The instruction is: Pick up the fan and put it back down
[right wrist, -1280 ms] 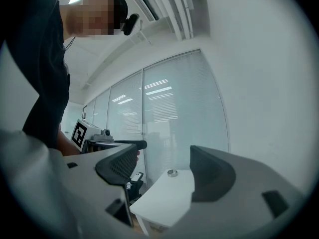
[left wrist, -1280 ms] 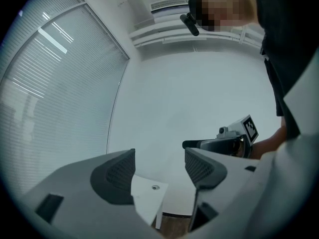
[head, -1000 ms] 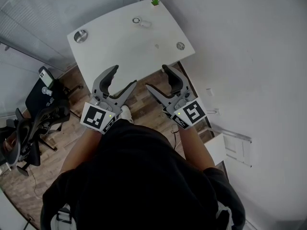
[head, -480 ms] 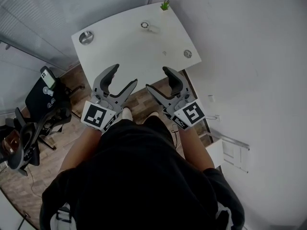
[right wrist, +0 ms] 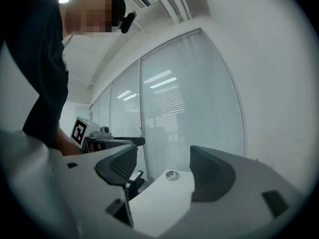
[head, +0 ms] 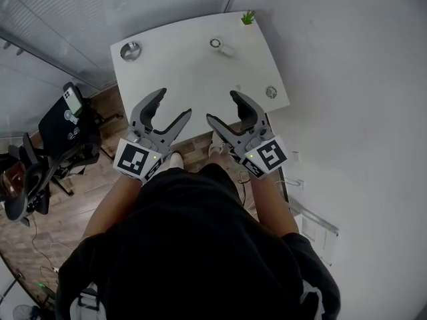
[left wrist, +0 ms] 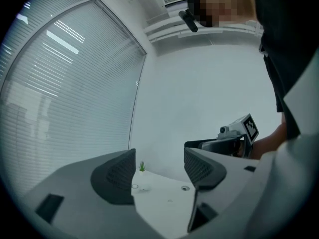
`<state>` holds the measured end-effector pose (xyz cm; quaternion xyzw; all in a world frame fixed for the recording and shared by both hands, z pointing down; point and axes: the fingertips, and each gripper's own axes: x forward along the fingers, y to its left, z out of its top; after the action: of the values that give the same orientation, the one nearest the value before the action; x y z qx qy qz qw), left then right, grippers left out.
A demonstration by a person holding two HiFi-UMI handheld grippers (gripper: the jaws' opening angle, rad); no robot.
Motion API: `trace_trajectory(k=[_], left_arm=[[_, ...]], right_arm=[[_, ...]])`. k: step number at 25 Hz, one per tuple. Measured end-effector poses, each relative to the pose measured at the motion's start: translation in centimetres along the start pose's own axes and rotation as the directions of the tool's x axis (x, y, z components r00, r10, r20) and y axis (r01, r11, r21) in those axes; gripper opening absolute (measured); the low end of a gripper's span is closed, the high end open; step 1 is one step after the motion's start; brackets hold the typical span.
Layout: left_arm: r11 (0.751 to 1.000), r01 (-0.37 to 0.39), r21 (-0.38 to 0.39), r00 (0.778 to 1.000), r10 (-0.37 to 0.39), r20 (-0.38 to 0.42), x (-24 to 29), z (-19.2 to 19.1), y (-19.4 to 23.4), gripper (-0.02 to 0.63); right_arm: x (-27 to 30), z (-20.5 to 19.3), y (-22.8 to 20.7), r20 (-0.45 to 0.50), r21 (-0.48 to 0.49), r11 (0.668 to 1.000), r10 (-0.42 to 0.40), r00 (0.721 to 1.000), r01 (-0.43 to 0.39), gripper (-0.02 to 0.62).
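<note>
Left hand-held gripper (head: 172, 105): jaws wide apart, nothing between them. Right hand-held gripper (head: 223, 107): jaws wide apart, also empty. Both are held side by side at the near edge of the white bench (head: 180, 72), pointing toward it.

The fan (head: 222, 47), a small white item with a ring-shaped head, lies on the far part of the bench, near a small green plant (head: 248, 17) at the far right corner and well apart from both grippers.

Round metal dish (head: 131, 50) at the far left corner. Small round disc (head: 271, 92) near the right edge.
</note>
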<state>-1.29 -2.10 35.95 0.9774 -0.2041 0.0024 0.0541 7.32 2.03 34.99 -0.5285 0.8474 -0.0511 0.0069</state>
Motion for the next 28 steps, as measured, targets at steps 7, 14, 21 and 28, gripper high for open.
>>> trace_trajectory(k=[7, 14, 21, 28], left_arm=[[0.992, -0.124, -0.03, 0.992, 0.124, -0.022, 4.3, -0.8, 2.4, 0.304], [0.974, -0.221, -0.053, 0.975, 0.22, -0.02, 9.1, -1.5, 3.5, 0.293], [0.958, -0.281, -0.062, 0.96, 0.281, -0.015, 13.0, -2.0, 4.5, 0.293], [0.945, -0.32, -0.066, 0.947, 0.32, 0.003, 16.6, -2.4, 4.8, 0.295]], right_arm=[[3.0, -0.1, -5.5, -0.031, 0.007, 0.993, 0.119, 0.992, -0.119, 0.321], [4.6, -1.2, -11.7, -0.072, 0.034, 0.978, 0.21, 0.975, -0.208, 0.319], [6.4, -2.7, -15.9, -0.116, 0.049, 0.954, 0.3, 0.947, -0.296, 0.319], [7.5, -5.9, -20.0, -0.179, 0.084, 0.933, 0.36, 0.916, -0.351, 0.321]])
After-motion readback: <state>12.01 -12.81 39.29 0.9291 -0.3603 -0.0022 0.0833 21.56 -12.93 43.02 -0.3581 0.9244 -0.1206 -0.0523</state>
